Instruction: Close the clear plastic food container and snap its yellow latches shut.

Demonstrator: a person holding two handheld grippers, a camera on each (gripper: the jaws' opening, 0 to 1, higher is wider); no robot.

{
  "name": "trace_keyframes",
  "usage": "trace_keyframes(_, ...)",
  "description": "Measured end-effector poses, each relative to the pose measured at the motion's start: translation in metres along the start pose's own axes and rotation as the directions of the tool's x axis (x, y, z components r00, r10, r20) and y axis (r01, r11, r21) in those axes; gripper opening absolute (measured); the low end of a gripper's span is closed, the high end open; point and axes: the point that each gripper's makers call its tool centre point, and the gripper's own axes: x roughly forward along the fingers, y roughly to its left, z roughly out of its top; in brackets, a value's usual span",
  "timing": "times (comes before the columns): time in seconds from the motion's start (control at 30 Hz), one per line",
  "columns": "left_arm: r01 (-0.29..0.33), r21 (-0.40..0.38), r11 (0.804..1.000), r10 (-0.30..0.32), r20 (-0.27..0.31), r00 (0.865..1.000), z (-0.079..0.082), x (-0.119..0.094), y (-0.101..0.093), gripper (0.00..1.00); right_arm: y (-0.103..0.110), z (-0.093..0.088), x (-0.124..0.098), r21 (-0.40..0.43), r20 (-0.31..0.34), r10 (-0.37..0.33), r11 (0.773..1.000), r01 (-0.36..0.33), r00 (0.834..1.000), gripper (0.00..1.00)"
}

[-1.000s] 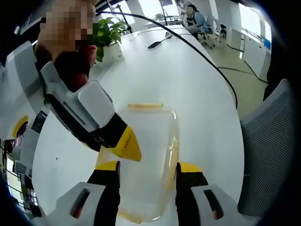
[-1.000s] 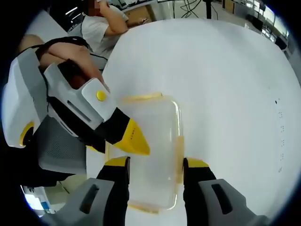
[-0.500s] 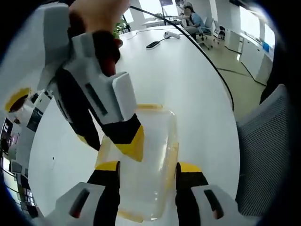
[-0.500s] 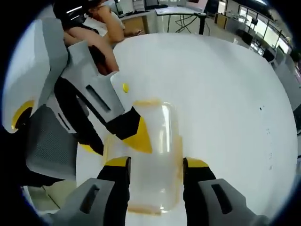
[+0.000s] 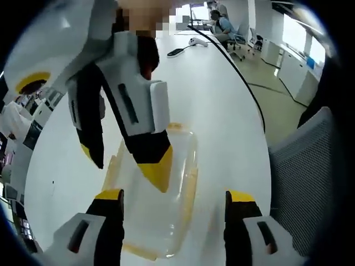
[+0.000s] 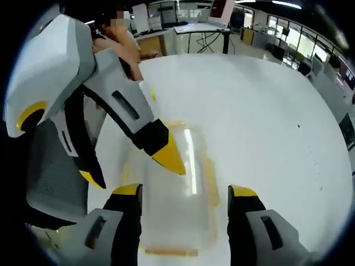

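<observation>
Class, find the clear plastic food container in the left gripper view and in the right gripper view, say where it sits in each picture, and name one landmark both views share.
Left gripper view: the clear plastic food container lies lower centre, between that view's own jaws, on the white table.
Right gripper view: the container lies lower centre, blurred, between that view's jaws.
Shared landmark: the grey mesh chair, right in the left gripper view, left in the right gripper view.

I count one clear container with yellow latches on the white table, two grippers, and one mesh chair.
</observation>
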Motion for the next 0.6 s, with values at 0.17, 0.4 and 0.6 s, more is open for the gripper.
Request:
trace_keyframes(0.17, 0.009, -0.002, 1.000, -0.009, -0.003, 1.000, 0.000, -0.002, -0.001, 0.81, 0.001, 0.002, -0.008, 0.009, 0.032, -0.009, 1.000, 0.009, 0.999, 0.66)
trace_keyframes(0.4, 0.001, -0.004, 1.000, -0.001, -0.025, 1.000, -0.006, -0.004, 0.003, 0.87, 0.007, -0.009, -0.014, 0.006, 0.016, -0.007, 1.000, 0.007, 1.000, 0.70)
trace_keyframes(0.6, -0.001, -0.004, 1.000, 0.001, -0.037, 0.999, -0.009, -0.007, 0.007, 0.91, 0.013, -0.018, -0.014, -0.030, -0.017, -0.010, 1.000, 0.009, 1.000, 0.80)
